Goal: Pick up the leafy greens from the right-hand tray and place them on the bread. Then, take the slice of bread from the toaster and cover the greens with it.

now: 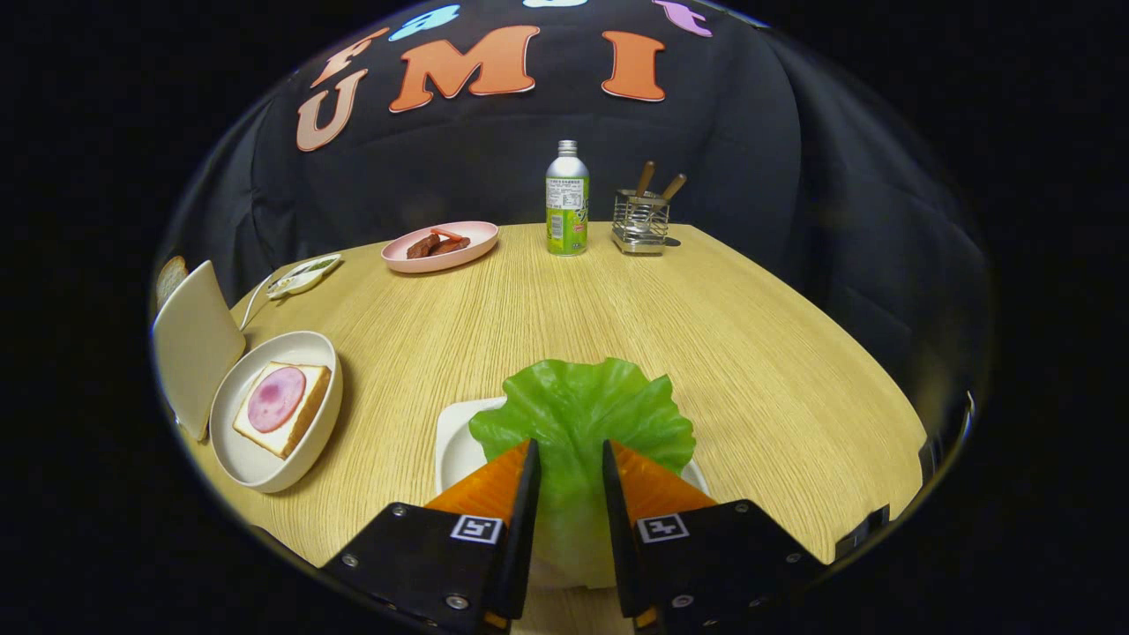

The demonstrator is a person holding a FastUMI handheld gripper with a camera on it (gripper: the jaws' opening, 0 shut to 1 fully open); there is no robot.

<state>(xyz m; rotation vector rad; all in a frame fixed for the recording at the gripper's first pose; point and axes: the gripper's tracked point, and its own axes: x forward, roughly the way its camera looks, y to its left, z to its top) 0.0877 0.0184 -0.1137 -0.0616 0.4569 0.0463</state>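
A green lettuce leaf (582, 414) sits between my gripper's (569, 454) two fingers, which press on its pale stem from both sides. The leaf fans out ahead of the fingertips over a white tray (454, 450), whose left part shows under it. To the left stands a white bowl (265, 472) holding a slice of bread (300, 423) topped with a round pink slice of ham (276, 399). Left of the bowl is a white toaster (194, 344) with a bread slice (170, 278) sticking out of its top.
At the table's far side stand a pink plate (472, 238) with sausages, a metal bottle (566, 201) and a wire holder (640, 225) with wooden-handled utensils. A small white dish (304, 273) with a cable lies behind the toaster. The wooden table (706, 353) drops off at right.
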